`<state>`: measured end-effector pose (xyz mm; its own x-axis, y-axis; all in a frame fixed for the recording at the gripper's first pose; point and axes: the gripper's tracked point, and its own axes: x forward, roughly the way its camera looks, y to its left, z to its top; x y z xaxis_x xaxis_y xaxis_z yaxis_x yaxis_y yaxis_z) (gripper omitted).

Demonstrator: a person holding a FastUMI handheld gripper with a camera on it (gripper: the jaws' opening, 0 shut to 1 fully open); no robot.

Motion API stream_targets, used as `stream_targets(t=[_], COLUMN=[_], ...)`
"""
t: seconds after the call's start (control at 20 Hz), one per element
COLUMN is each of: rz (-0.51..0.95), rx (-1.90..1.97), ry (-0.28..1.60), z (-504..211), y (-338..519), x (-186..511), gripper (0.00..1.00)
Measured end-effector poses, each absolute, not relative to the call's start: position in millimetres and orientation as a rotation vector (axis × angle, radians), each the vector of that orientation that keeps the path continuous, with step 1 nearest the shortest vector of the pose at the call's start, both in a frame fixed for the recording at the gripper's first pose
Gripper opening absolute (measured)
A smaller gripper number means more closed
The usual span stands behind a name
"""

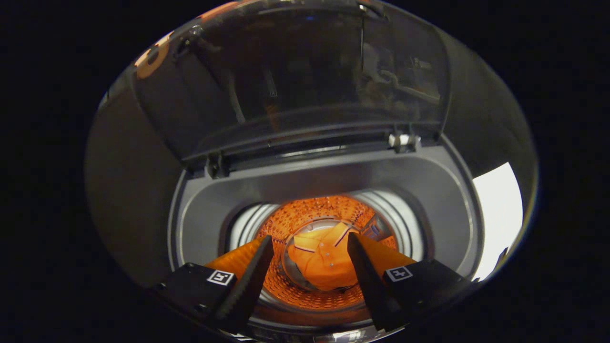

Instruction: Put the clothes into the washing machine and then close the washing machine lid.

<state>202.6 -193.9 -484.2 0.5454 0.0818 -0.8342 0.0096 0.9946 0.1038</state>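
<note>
I look down into the top-loading washing machine point(429, 190), whose grey rim surrounds the round drum point(329, 209). An orange garment point(319, 264) with a collar and thin dark stripes lies at the bottom of the drum. My gripper point(310, 245) hangs over the drum mouth, open, with nothing between its fingers; the garment lies well below and beyond them. The transparent lid point(295, 76) stands raised behind the opening, hinged at the back edge.
A white latch piece point(404, 141) sits at the lid's hinge line on the right. Beyond the machine's right side shows a bright white surface point(498, 214). The dark booth wall rises on both sides behind the lid.
</note>
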Motion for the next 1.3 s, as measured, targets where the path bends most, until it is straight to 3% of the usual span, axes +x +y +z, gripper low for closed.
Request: stream_targets(t=[0.35,0.8,1.0,1.3], rz=[0.049,0.093,0.103,0.075], rx=[0.075,0.053,0.034,-0.007], ry=[0.821,0.579,0.522,0.582], z=[-371.9,-233.1,-211.3,-240.0], y=[-194.0,-171.6,-168.8,-169.7], x=[220.6,306.9,345.4,385.5], gripper=[0.99,0.99,0.99,0.99])
